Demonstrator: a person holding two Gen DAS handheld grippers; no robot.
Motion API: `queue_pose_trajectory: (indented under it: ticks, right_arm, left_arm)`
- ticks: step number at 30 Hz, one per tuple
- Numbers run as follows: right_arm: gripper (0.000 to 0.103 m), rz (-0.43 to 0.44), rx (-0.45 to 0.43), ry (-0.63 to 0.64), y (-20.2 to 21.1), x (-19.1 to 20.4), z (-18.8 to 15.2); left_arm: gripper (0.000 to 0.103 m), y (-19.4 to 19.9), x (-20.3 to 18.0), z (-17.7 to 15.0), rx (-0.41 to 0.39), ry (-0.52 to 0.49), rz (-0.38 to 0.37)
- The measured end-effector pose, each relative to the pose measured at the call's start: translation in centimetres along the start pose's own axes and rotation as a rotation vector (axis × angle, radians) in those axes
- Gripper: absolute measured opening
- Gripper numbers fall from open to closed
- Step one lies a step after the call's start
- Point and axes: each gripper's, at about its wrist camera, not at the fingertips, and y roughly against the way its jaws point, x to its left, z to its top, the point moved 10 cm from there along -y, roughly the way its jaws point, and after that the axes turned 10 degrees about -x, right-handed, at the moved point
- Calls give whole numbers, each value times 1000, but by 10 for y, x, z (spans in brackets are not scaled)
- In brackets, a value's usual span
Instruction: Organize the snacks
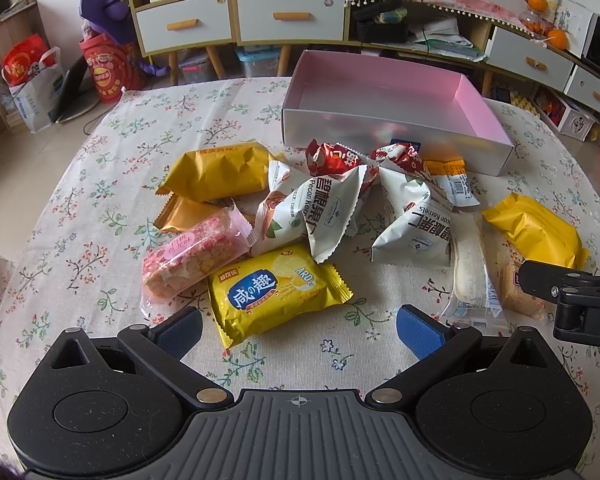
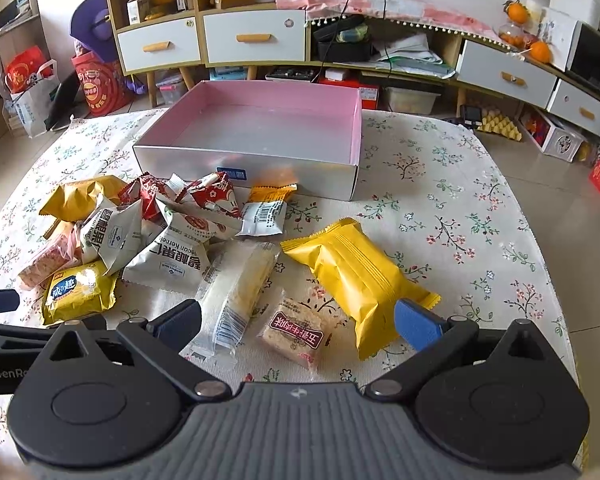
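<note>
- Two grippers, both mine, both spread wide with nothing between the fingers: left gripper (image 1: 298, 330) low over the near cloth, right gripper (image 2: 298, 322) beside it on my right.
- Nearest my left: yellow cracker pack (image 1: 278, 294), just ahead of the open fingers and slightly left of centre, long axis slanting from near-left to far-right.
- Nearest my right: clear bar (image 2: 236, 296) and square rice cake (image 2: 296, 334), both lying between the spread fingers; the bar's long axis runs away from me, tilted right.
- Touching the right finger's pad: big yellow pack (image 2: 354, 280), long axis running from far-left to near-right.
- Left of the cracker pack: pink bar (image 1: 194, 254).
- Mid pile: white pecan bags (image 1: 316, 210), gold packs (image 1: 220, 172), red packs (image 1: 332, 156), a small orange-topped sachet (image 2: 266, 210), heaped and overlapping.
- Farthest: box (image 2: 244, 170), pink inside, empty, straight beyond the pile on the floral cloth (image 2: 440, 208).
- Judgement: nothing is packed yet; the right gripper is the better placed, since the rice cake already sits inside its span, and the box lies dead ahead of it.
</note>
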Motion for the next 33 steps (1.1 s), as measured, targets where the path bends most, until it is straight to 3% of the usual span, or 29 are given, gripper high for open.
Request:
queue_pose_trajectory:
  ticks: [33]
  right_arm:
    - [103, -2, 10, 4, -2, 1, 0]
  left_arm:
    - [103, 1, 2, 0, 4, 2, -1]
